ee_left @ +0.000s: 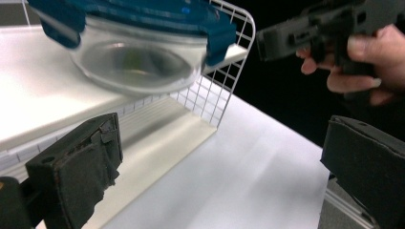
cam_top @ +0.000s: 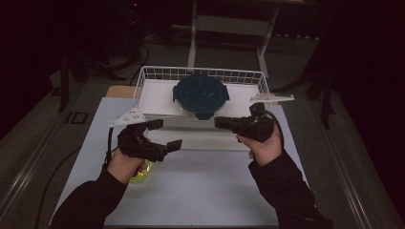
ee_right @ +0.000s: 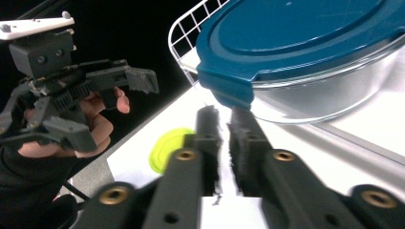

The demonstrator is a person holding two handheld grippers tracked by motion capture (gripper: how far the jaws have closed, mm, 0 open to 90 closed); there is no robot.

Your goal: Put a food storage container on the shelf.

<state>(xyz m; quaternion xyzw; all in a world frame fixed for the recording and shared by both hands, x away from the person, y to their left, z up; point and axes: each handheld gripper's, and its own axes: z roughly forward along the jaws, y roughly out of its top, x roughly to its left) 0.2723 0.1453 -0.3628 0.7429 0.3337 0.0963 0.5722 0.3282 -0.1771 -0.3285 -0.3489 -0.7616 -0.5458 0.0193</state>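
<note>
Right gripper view catches the yellow-green round disc (hand-hidden from above); left hand-held gripper wide open, empty; right hand-held gripper nearly shut, empty, below the clear blue-lidded bowl.

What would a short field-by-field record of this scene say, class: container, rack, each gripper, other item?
container: clear bowl with blue clip lid, closed, on the rack's shelf
rack: white wire basket at the table's far side
left gripper: jaws wide open, empty, short of the rack
right gripper: jaws nearly together, nothing between them, near a lid clip
other item: yellow-green disc on the table
</note>
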